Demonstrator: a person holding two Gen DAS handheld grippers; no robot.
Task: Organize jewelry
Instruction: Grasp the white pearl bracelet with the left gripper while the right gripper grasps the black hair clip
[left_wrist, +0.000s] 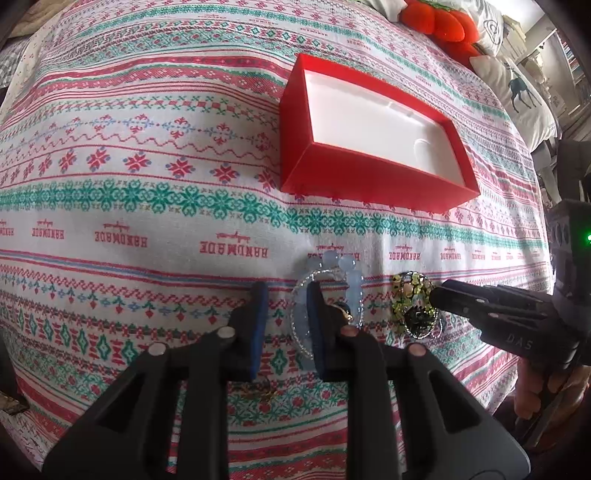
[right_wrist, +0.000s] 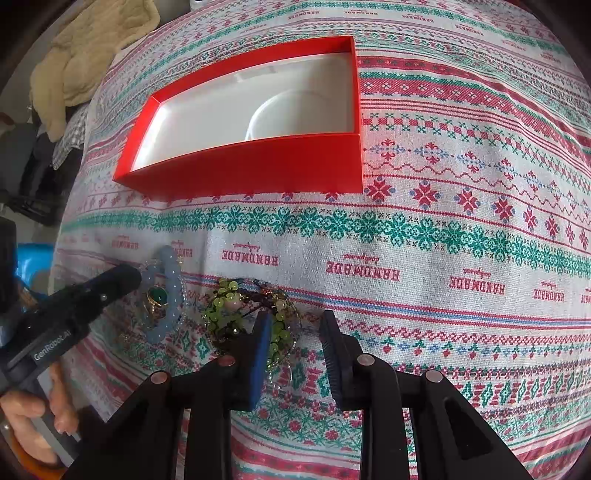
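Observation:
On the patterned cloth lies a pale blue bead bracelet (left_wrist: 349, 284) (right_wrist: 171, 280) with a green-stone ring (right_wrist: 157, 295) inside its loop. My left gripper (left_wrist: 286, 288) points down at it, open. Its right finger (left_wrist: 317, 325) covers part of the bracelet, and only the bracelet's left edge shows in the gap. Beside it is a green bead bracelet (left_wrist: 413, 295) (right_wrist: 225, 310). My right gripper (right_wrist: 295, 315) stands open over it, its left finger (right_wrist: 264, 347) on the beads and cloth showing before the other pad. An open red box (left_wrist: 369, 184) (right_wrist: 251, 166) with a bare white liner sits beyond.
A thin gold chain (left_wrist: 255, 393) lies under the left gripper. Red plush (left_wrist: 436, 18) and a deer-print pillow (left_wrist: 517, 92) sit at the bed's far edge, and a beige blanket (right_wrist: 85, 55) hangs off the other side. A person's hands (right_wrist: 29, 417) (left_wrist: 535, 387) hold the grippers.

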